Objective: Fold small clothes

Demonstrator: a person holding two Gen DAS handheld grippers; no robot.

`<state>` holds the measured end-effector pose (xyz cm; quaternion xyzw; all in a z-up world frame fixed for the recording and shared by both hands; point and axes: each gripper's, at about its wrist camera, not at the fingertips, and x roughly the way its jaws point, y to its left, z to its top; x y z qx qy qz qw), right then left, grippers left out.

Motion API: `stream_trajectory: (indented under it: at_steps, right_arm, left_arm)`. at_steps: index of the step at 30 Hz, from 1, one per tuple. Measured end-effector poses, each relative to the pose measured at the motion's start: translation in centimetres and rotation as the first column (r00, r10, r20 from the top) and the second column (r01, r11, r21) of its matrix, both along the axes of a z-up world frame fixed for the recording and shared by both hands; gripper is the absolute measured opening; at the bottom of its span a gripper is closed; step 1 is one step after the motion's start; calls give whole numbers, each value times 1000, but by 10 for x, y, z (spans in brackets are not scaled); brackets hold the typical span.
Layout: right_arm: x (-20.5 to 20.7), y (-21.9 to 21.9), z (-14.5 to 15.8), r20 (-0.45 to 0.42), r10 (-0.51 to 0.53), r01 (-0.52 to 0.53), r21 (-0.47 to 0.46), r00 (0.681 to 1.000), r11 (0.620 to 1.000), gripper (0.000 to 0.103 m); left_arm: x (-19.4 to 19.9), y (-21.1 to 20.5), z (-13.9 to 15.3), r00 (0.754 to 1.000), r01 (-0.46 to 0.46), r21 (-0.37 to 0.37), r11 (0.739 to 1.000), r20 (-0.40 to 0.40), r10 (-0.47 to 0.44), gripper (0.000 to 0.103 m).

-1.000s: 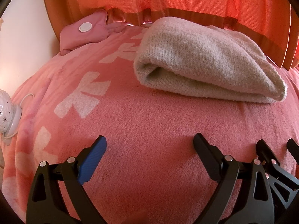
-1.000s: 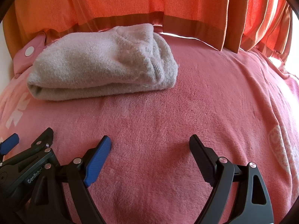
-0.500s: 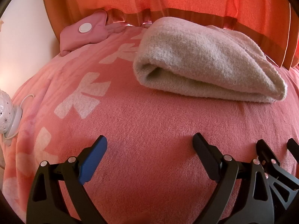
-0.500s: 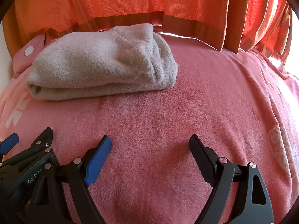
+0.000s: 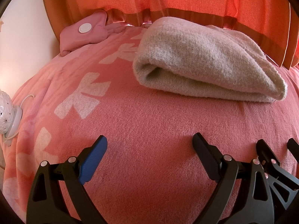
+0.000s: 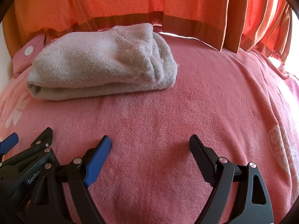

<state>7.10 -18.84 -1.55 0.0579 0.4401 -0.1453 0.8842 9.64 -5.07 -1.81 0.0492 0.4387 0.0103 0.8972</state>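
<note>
A grey knitted garment [image 5: 201, 59] lies folded into a thick bundle on the pink blanket [image 5: 149, 115], near the far edge by the curtain. It also shows in the right wrist view [image 6: 104, 63]. My left gripper [image 5: 149, 145] is open and empty, hovering over bare blanket in front of the garment, well apart from it. My right gripper [image 6: 150, 143] is open and empty too, just right of the left one, in front of the garment's right end. The left gripper's fingers [image 6: 41, 138] show at the lower left of the right wrist view.
An orange curtain [image 5: 168, 0] hangs behind the bed. A pink pouch with a white button [image 5: 84, 31] lies at the back left. A white ceramic lamp with a cord [image 5: 7, 110] stands off the bed's left edge. Blanket [image 6: 224, 93] stretches right of the garment.
</note>
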Motion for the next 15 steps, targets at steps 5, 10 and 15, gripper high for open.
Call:
stream_trajectory:
  at_steps: [5, 10, 15]
  right_arm:
    - [0, 0, 0, 0, 1, -1, 0, 1000, 1000, 84]
    - [0, 0, 0, -1, 2, -2, -1, 1000, 1000, 84]
    - [0, -1, 0, 0, 3, -3, -2, 1000, 1000, 84]
  left_arm:
    - [0, 0, 0, 1000, 2, 2, 1000, 0, -2, 90]
    - [1, 1, 0, 1000, 6, 9, 1000, 1, -6, 90]
    - [1, 1, -1, 1000, 10, 6, 1000, -1, -10, 89]
